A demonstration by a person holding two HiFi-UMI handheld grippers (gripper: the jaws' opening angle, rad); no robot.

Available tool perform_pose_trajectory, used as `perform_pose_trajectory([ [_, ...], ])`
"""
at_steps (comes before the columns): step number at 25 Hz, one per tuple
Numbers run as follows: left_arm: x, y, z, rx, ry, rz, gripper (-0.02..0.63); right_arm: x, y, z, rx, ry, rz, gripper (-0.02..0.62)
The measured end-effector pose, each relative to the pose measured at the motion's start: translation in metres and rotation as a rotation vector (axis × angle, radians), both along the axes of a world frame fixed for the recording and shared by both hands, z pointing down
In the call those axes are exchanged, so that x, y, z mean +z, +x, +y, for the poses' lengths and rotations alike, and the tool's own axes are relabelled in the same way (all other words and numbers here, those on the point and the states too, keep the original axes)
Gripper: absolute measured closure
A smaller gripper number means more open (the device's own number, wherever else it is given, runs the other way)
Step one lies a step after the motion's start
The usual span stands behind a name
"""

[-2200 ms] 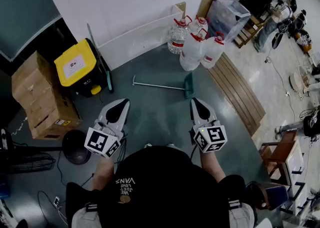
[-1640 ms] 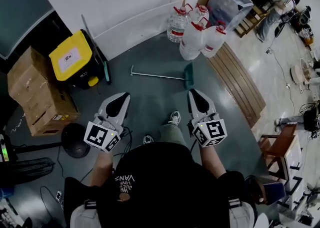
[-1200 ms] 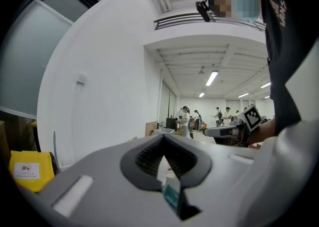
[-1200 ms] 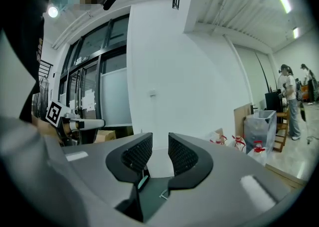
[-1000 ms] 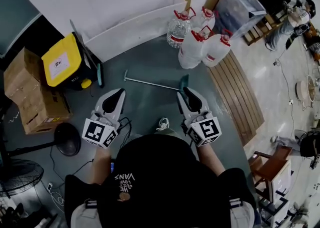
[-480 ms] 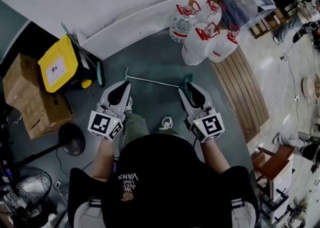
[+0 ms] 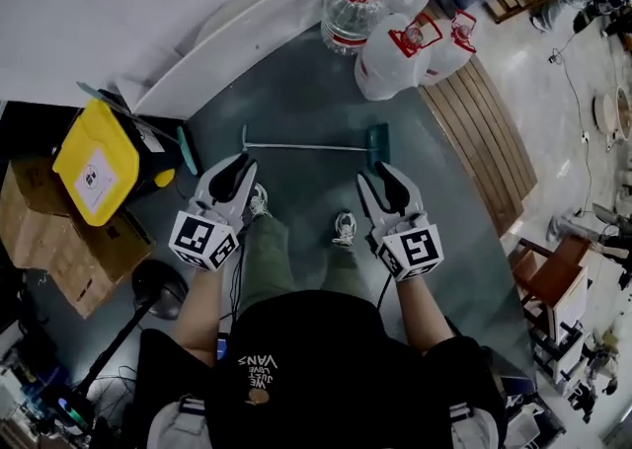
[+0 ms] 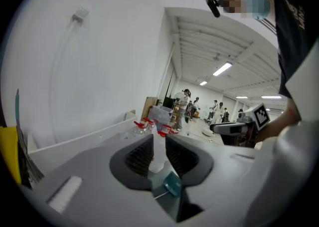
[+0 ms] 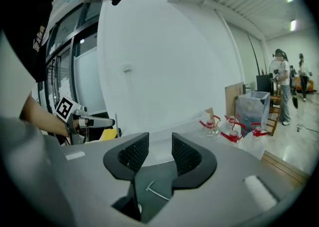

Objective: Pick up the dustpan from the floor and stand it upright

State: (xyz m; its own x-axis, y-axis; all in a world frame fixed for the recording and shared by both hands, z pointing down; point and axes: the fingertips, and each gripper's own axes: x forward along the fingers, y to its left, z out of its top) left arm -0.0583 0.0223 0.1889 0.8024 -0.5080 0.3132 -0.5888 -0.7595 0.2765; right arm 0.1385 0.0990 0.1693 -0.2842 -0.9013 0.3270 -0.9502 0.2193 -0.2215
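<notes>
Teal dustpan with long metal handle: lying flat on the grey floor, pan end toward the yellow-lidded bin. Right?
Not quite. The teal dustpan with long metal handle does lie flat on the grey floor, but its pan end points toward the wooden slatted platform; the handle end is toward the yellow-lidded bin. The head view shows it.

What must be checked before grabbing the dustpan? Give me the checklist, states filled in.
1. Dustpan lying flat, in full view: ok.
2. Handle clear of clutter: ok.
3. Right hand-held gripper: jaws have just been opening, well apart, nothing between them: ok.
4. Left hand-held gripper: jaws have just been opening, only a narrow gap, nothing between them: not ok.
5. Gripper at the handle: neither touches it: not ok.
6. Bottles apart from dustpan: ok.
</notes>
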Motion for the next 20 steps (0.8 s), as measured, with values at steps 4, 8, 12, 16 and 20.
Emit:
perform_pose_trajectory([
  [4,0.062,-0.011,-0.023,0.004,-0.107,-0.019,0.487,0.058,-0.006,-0.019,-0.004,-0.084,0.013,0.474],
  [8,0.126,-0.015,-0.036,0.012,-0.179,-0.044,0.461,0.122,-0.007,-0.037,-0.031,-0.158,0.043,0.474],
  [12,0.206,-0.023,-0.037,-0.005,-0.271,-0.077,0.441,0.198,-0.011,-0.045,-0.085,-0.253,0.081,0.474],
  [16,0.288,-0.03,-0.033,-0.034,-0.339,-0.108,0.437,0.274,-0.016,-0.046,-0.141,-0.353,0.09,0.476],
  [20,0.358,-0.03,-0.04,-0.064,-0.371,-0.103,0.437,0.346,-0.016,-0.056,-0.202,-0.404,0.124,0.476],
])
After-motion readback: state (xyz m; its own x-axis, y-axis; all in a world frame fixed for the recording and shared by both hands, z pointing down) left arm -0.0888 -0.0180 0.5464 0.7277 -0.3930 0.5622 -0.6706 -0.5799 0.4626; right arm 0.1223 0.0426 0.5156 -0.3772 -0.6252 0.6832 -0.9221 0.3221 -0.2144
